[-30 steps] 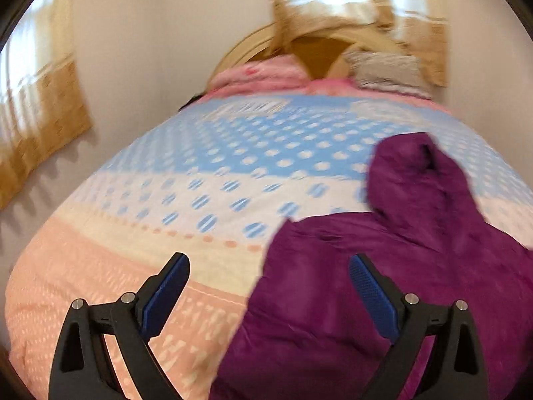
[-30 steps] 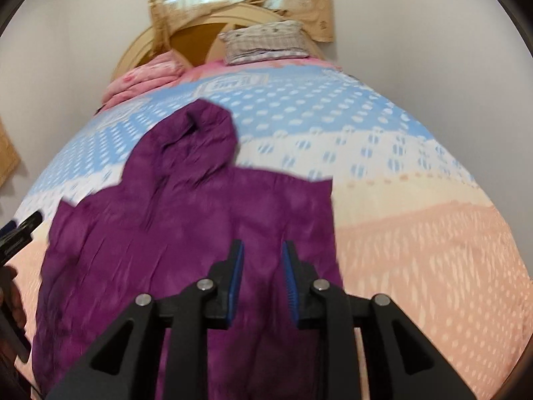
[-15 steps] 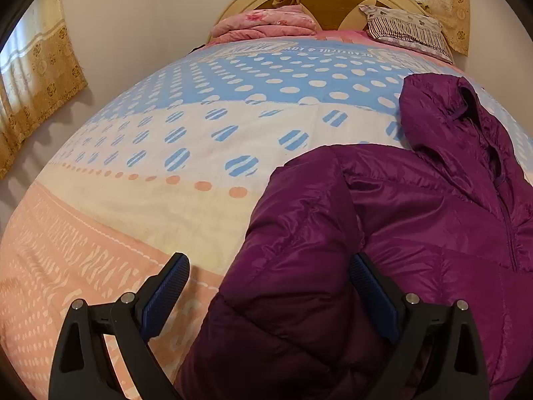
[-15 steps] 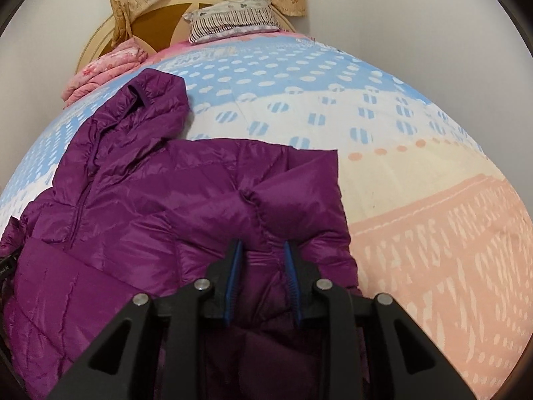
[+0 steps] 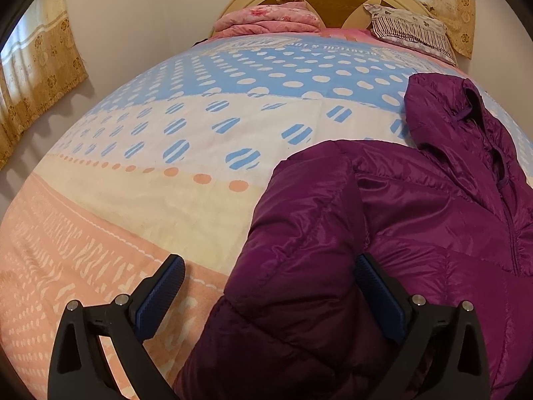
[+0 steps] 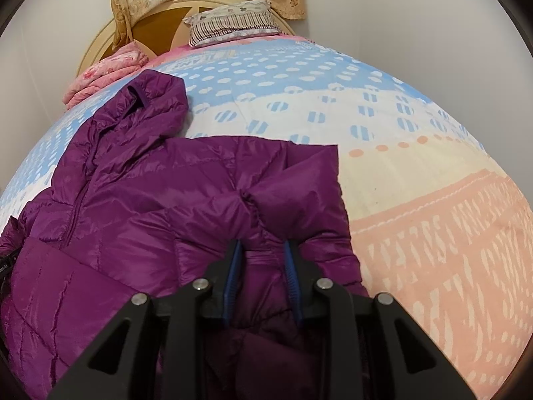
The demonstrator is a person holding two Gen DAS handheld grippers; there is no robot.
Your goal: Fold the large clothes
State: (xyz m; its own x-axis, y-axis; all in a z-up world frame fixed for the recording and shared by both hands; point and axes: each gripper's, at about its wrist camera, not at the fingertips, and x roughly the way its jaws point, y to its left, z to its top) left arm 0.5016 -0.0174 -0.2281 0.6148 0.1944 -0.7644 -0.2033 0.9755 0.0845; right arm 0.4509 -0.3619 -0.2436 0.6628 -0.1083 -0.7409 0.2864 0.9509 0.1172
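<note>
Puffer jacket (image 6: 160, 200) deep purple, glossy; bedspread (image 5: 206, 126) banded blue with white dots, cream with blue striped dots, peach with white dashes; folded quilt (image 5: 266, 21) pink floral; pillow (image 6: 233, 20) striped; curtains (image 5: 40, 66) golden floral; gripper pads (image 5: 160, 296) blue.

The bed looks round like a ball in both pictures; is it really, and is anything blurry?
Left wrist view: fisheye bulges the bedspread, dark corners, all sharp. Right wrist view: same bulge, purple puffer jacket glossy, crisp.

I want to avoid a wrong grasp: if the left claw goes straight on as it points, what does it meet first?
Probably the purple jacket: its sleeve lies between the open left claw, with bedspread beside it. Depth is unclear.
</note>
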